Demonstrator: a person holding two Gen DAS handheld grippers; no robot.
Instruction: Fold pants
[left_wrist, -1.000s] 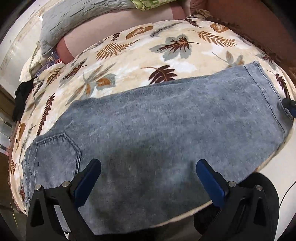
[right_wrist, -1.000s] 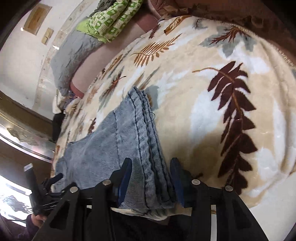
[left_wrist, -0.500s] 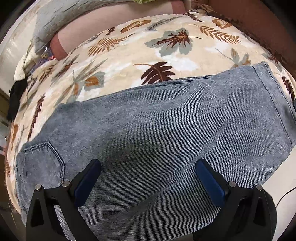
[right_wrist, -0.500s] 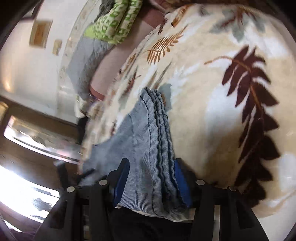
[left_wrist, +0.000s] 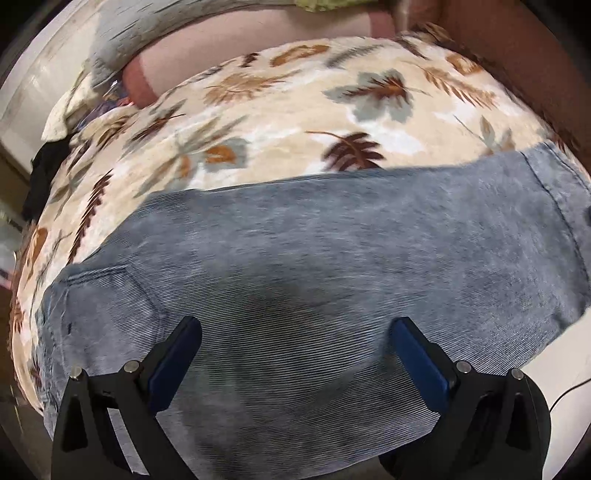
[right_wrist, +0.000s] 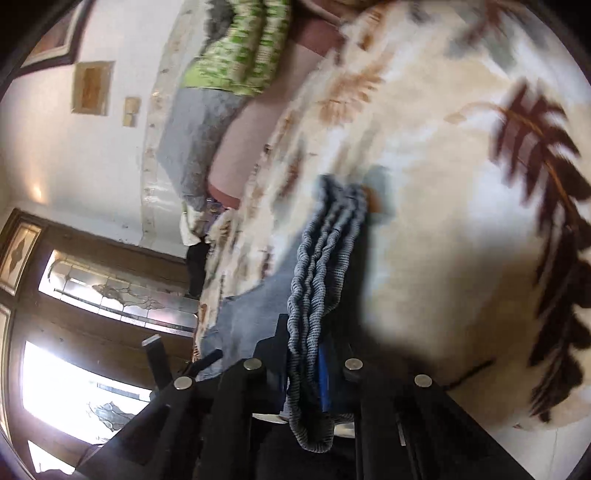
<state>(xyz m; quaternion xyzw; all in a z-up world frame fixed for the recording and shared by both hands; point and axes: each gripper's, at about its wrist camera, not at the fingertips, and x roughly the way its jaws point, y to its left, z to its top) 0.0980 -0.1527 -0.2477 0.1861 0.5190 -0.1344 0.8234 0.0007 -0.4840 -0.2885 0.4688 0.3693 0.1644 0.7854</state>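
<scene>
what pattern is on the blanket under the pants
Cream blanket with brown, tan and grey leaves; clearest in the left wrist view.

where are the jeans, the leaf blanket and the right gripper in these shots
jeans (left_wrist: 332, 266), left wrist view, middle of the flat denim leg
leaf blanket (left_wrist: 280, 122), left wrist view, bare patch beyond the jeans
right gripper (right_wrist: 314, 369), right wrist view, between its fingertips, closed on the bunched hem
</scene>
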